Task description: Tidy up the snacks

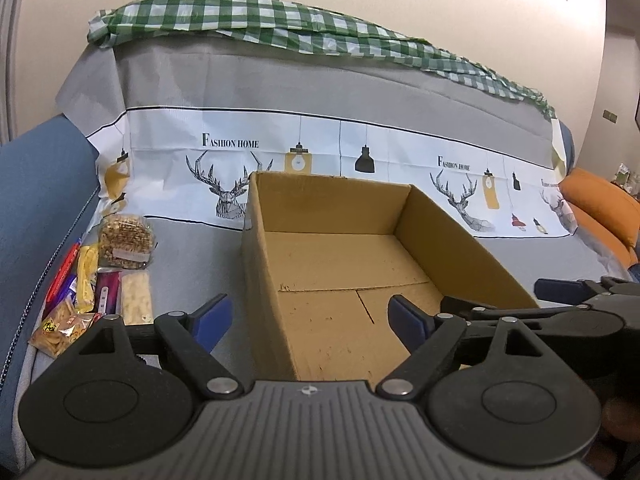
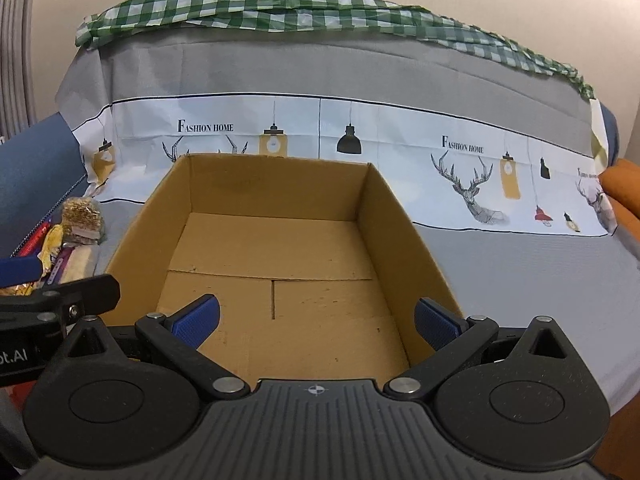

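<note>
An open, empty cardboard box (image 1: pixel 260 264) (image 2: pixel 384 216) sits on the grey-covered sofa seat. A pile of snack packets lies left of it: a clear bag of brown puffed snack (image 1: pixel 124 236) (image 2: pixel 82 216), a yellow packet (image 1: pixel 87 276), a purple packet (image 1: pixel 107 294), a pale cracker packet (image 1: pixel 137 298) and an orange chip bag (image 1: pixel 60 330). My left gripper (image 1: pixel 310 318) is open and empty, straddling the box's near left wall. My right gripper (image 2: pixel 316 322) is open and empty over the box's near edge.
The sofa backrest carries a grey and white cloth with deer prints (image 1: pixel 224 192) and a green checked cloth (image 1: pixel 256 20) on top. A blue armrest (image 1: pixel 36 200) stands at the left and an orange cushion (image 1: pixel 600 204) at the right.
</note>
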